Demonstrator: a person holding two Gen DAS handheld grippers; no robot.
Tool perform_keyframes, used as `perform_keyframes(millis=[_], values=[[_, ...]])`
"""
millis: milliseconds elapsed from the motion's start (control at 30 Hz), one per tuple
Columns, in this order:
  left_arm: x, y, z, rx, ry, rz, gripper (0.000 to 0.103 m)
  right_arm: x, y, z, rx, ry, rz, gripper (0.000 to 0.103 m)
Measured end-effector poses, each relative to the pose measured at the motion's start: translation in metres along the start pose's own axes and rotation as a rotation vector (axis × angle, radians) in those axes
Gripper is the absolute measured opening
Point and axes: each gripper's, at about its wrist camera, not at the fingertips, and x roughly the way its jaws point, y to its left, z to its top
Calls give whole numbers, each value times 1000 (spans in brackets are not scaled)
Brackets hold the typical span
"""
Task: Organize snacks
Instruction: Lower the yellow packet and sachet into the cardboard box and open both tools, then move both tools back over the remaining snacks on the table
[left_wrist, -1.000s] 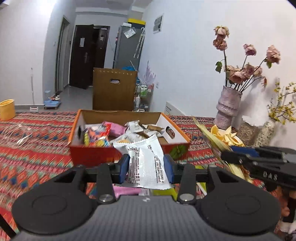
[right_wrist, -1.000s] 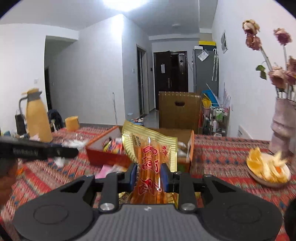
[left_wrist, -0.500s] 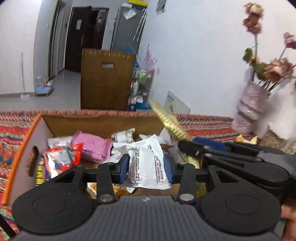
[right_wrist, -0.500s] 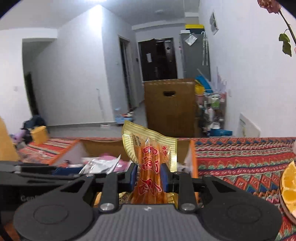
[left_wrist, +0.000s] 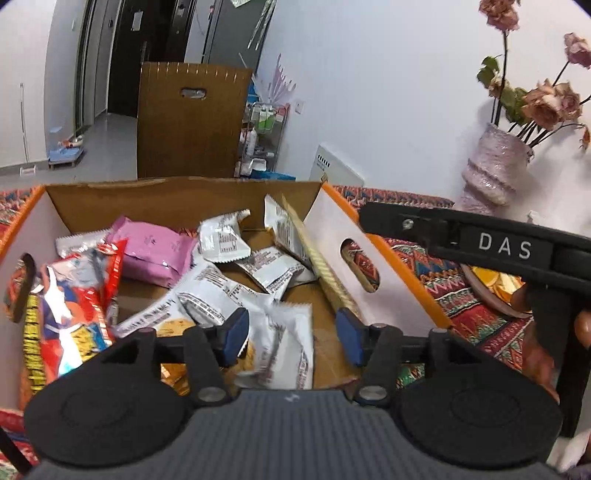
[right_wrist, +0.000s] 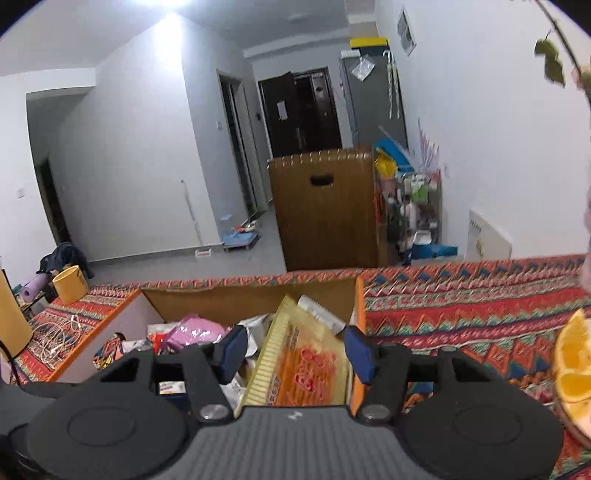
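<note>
- Left tongs (left_wrist: 291, 338): jaws now spread wide, gripping nothing. A second ago they pinched the white cookie packet (left_wrist: 284, 347); it now lies loose below the blue pads, blurred, so probably only just let go.
- Right tongs (right_wrist: 293, 350): also open wide, nothing held. The orange-yellow snack bag (right_wrist: 306, 365), clamped half a second ago, now sits in the gap without touching either pad, leaning against the right wall inside the box.
- Both releases happen over the cardboard box (left_wrist: 388, 273) with the orange rim, standing on the desk (right_wrist: 461, 306) with its patterned cloth.
- Already in the box: pink packet (left_wrist: 151, 251), red cartoon bag (left_wrist: 74, 306) at the left wall, several white packets (left_wrist: 221, 240) piled mid-box.
- From the left view, the orange-yellow bag shows edge-on as a ribbed yellow strip along the right wall, beside the handle cut-out.
- Right tool body crosses the left view at the right, with "DAS" printed on it; both tools sit close over the same box.
- Meaning for the task: two more snacks are in the box, so this drop-off step looks done.
- Likely next: pull both tongs back and look for loose snacks on the desk; none can be seen from here.
- Risk: the tall bag leans on the wall and may tip over.
- Off-task: vase of dried roses (left_wrist: 495, 173), orange slices on a plate (right_wrist: 572, 373).
</note>
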Motion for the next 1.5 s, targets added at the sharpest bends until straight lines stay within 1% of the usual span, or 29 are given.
perform_keyframes(millis=[33, 100, 200, 267, 400, 433, 500, 567, 633, 700, 833, 900, 1000, 1033, 1167, 1233, 1333, 1400, 1500], values=[[-8, 1, 0, 2, -8, -4, 57, -5, 1, 2, -5, -8, -3, 58], [-31, 6, -1, -11, -34, 1, 64, -18, 4, 6, -32, -20, -8, 58], [-67, 11, -4, -15, -59, 28, 64, -49, 13, 11, -62, -55, -13, 60], [-98, 15, -7, 1, -82, 59, 68, -73, 16, 11, -70, -72, -3, 61], [-157, 11, -19, 43, -164, 134, 81, -120, 27, 2, -92, -92, 19, 73], [-172, 10, -26, 61, -185, 146, 82, -133, 29, -2, -98, -92, 30, 75], [-199, 6, -41, 78, -215, 175, 85, -157, 33, -12, -116, -99, 37, 84], [-225, 0, -61, 76, -249, 189, 88, -183, 38, -26, -138, -104, 38, 86], [-248, -6, -82, 71, -279, 187, 91, -208, 42, -42, -152, -105, 37, 88], [-268, -14, -103, 76, -296, 183, 96, -232, 47, -59, -169, -106, 33, 91], [-301, -31, -149, 82, -327, 189, 100, -278, 61, -97, -195, -122, 41, 94], [-313, -37, -173, 87, -330, 198, 103, -298, 68, -117, -208, -113, 34, 103], [-325, -43, -209, 90, -307, 232, 103, -320, 81, -150, -248, -95, 17, 103], [-328, -44, -219, 76, -295, 236, 103, -325, 84, -161, -262, -91, 13, 103], [-340, -42, -255, 8, -234, 214, 103, -345, 97, -211, -308, -85, 9, 103], [-342, -41, -268, -1, -209, 209, 103, -347, 104, -234, -320, -59, -4, 103], [-344, -40, -283, -8, -179, 229, 103, -347, 112, -262, -338, 3, 18, 103], [-343, -42, -289, -14, -165, 228, 103, -346, 117, -274, -367, 25, 27, 103], [-340, -47, -293, 12, -155, 231, 103, -342, 122, -280, -418, 49, 10, 103]])
